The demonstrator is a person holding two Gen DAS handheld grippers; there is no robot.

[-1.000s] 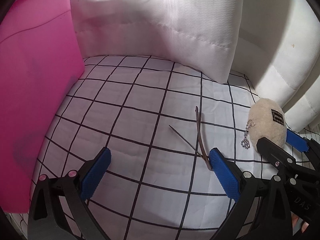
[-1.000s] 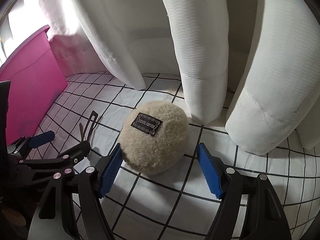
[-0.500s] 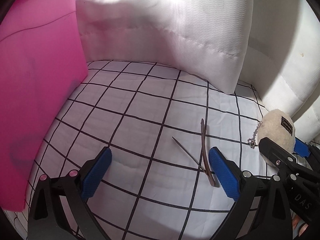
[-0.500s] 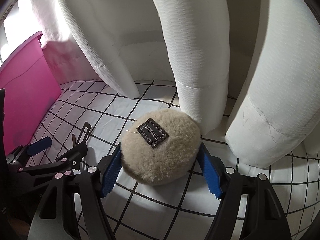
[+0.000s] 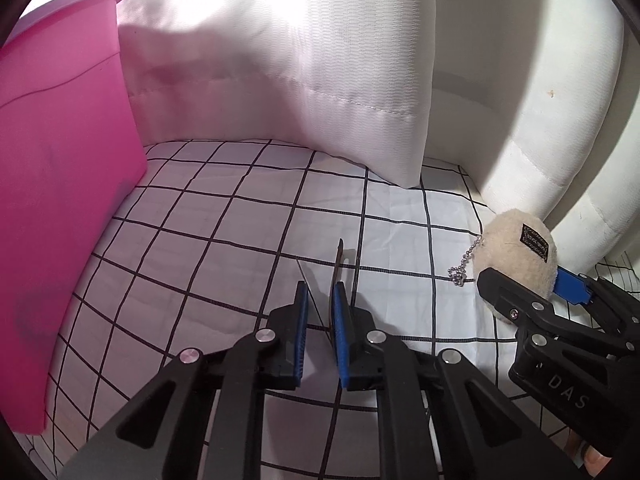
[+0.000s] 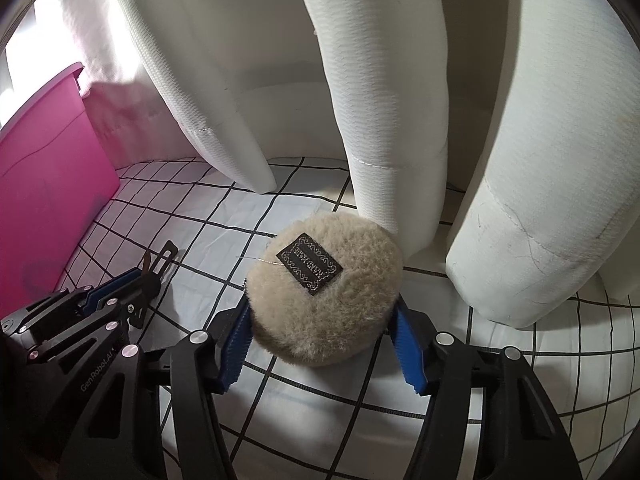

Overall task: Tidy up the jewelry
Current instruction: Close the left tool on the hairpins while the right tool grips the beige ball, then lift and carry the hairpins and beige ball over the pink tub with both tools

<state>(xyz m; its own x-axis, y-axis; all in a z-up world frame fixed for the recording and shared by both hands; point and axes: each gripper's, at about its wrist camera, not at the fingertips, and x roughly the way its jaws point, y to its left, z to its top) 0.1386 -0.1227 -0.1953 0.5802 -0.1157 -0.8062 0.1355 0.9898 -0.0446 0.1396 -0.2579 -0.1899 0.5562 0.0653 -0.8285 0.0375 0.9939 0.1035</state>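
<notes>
My left gripper (image 5: 320, 292) is shut on a thin brown hair clip (image 5: 338, 260), whose tip sticks out ahead of the blue pads over the checked cloth. The clip also shows in the right wrist view (image 6: 154, 260). My right gripper (image 6: 322, 320) is shut on a beige fluffy pom-pom charm (image 6: 324, 292) with a black label and holds it just above the cloth. The charm also shows in the left wrist view (image 5: 516, 252), with a small ball chain (image 5: 464, 260) hanging from it.
A pink plastic bin (image 5: 60, 200) stands at the left, also in the right wrist view (image 6: 48, 168). White padded cushions (image 6: 384, 80) rise behind the black-and-white checked cloth (image 5: 224, 240). The two grippers are close side by side.
My left gripper has closed from wide open onto the hair clip. My right gripper has closed on the fluffy charm and lifted it slightly.
</notes>
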